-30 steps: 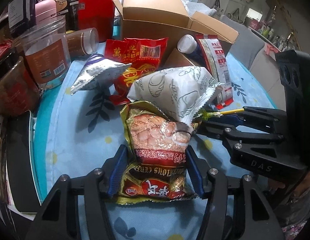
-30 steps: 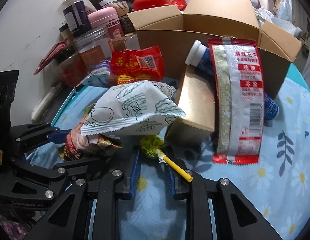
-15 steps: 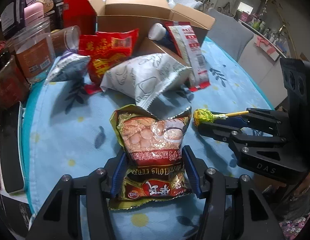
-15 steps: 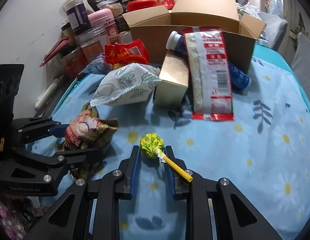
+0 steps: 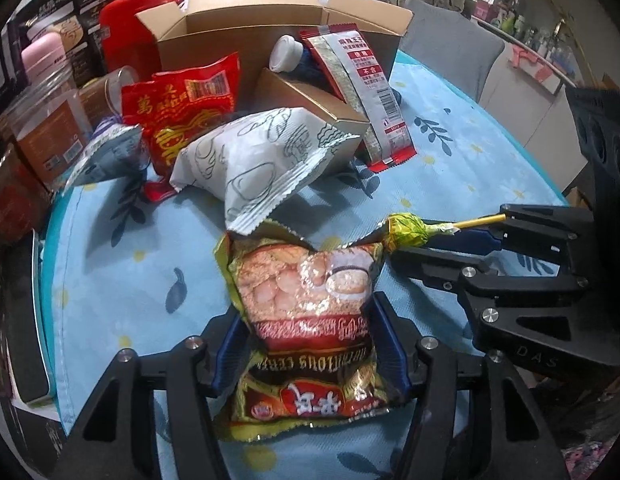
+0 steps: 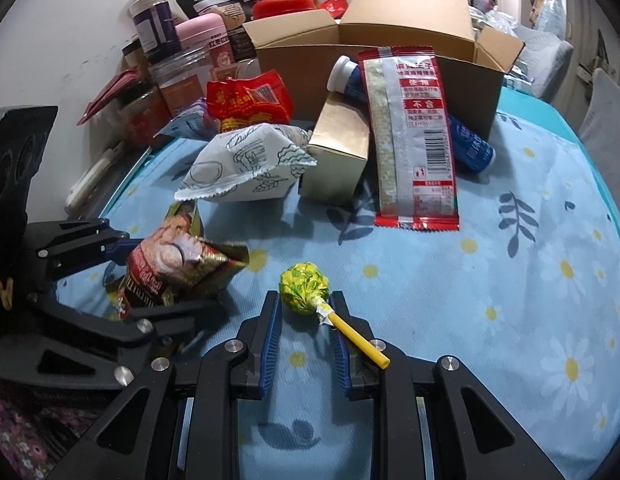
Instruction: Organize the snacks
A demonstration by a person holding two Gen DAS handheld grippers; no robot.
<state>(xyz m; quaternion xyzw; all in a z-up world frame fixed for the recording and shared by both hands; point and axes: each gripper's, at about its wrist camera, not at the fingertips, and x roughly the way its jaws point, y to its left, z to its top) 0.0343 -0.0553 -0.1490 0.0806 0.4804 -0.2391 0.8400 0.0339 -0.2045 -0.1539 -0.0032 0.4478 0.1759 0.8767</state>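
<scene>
Floral blue cloth (image 6: pixel 450 292) covered the table, with an open cardboard box (image 6: pixel 390 40) and jars standing toward its far edge and loose snacks heaped in front of the box. Near the front edge, the left gripper (image 5: pixel 310 344) held a cereal packet (image 5: pixel 310 308) between its blue pads; its jaws had just been opening slightly, the pads still pressing the packet's sides. Beside it, the right gripper (image 6: pixel 306 312) was closed on a green-wrapped lollipop (image 6: pixel 304 288), pinching it just below the head, with the yellow stick lying across the right finger. A white pouch (image 5: pixel 262 156), a red bag (image 5: pixel 182 108), a gold carton (image 6: pixel 338 152) and a long red sachet (image 6: pixel 414 140) lay between grippers and box.

Risk: the left grip looked loose on a crumpled foil packet, which might slide out when lifted; the lollipop, pinched at its neck, might pivot or drop if swung.

Change: compared with one second earlier, both grippers and their snacks stood clear of the heap, nearer the front edge; the packet then lay under the white pouch.
</scene>
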